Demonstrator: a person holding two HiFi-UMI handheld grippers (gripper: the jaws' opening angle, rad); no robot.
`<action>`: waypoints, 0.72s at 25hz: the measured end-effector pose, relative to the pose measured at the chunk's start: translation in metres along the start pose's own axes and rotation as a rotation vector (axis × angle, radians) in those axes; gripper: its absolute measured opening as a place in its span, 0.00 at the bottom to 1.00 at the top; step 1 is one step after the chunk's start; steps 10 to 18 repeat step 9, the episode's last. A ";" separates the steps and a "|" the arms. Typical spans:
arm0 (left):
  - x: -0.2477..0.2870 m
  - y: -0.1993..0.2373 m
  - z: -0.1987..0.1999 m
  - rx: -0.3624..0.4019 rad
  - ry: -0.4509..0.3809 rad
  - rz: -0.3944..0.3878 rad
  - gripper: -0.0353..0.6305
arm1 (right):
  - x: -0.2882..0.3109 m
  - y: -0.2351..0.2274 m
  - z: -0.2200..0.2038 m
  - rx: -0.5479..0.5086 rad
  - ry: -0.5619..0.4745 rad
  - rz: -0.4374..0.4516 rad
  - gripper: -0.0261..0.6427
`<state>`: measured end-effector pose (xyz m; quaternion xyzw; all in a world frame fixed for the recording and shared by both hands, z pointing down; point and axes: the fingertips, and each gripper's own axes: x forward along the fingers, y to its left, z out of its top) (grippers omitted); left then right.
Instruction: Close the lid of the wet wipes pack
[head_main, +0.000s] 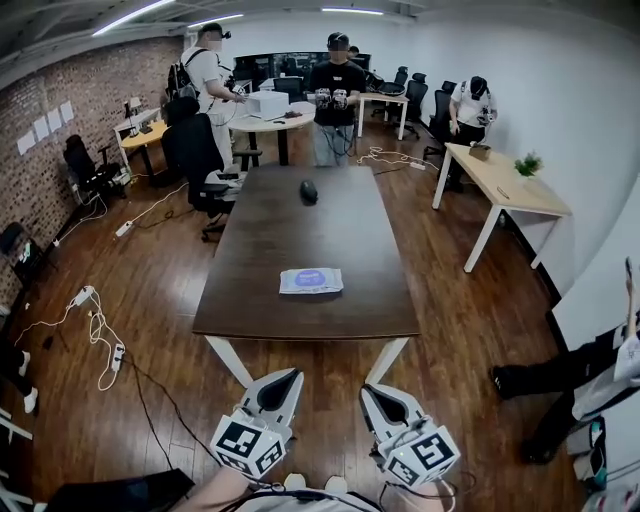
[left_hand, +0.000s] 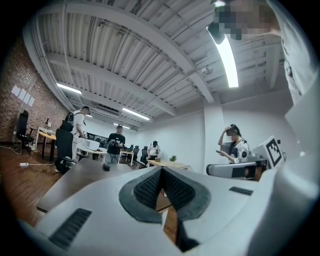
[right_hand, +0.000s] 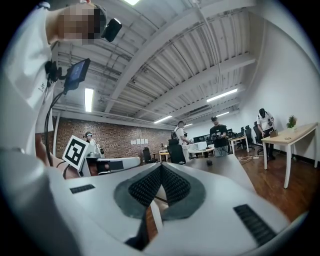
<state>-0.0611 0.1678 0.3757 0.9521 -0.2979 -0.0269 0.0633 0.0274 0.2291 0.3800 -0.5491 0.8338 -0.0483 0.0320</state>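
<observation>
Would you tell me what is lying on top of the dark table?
A wet wipes pack lies by the near edge of the table, and a small dark object toward the far end. Whatever lies beneath the pack is covered.

Head view: set high at the near end of the dark table (head_main: 300, 230), facing forward and steeply down along its length toward the far office. The left gripper (head_main: 284, 378) and right gripper (head_main: 378, 392) sit close under the lens. Left gripper view: low, facing level along its own jaws, with the table edge-on, ceiling above and the right gripper at the frame's right. Right gripper view: same setting mirrored, left gripper at the frame's left. Shared by all three: table, small dark object (head_main: 309, 190) near its far end, standing people (head_main: 337, 95) beyond.
</observation>
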 end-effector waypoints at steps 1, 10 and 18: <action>0.000 -0.002 0.000 0.000 -0.001 -0.005 0.05 | -0.002 0.000 0.001 -0.002 0.000 -0.003 0.05; -0.001 -0.014 -0.006 -0.003 0.004 -0.024 0.05 | -0.012 -0.001 -0.002 -0.008 -0.007 -0.020 0.05; -0.001 -0.014 -0.006 -0.003 0.004 -0.024 0.05 | -0.012 -0.001 -0.002 -0.008 -0.007 -0.020 0.05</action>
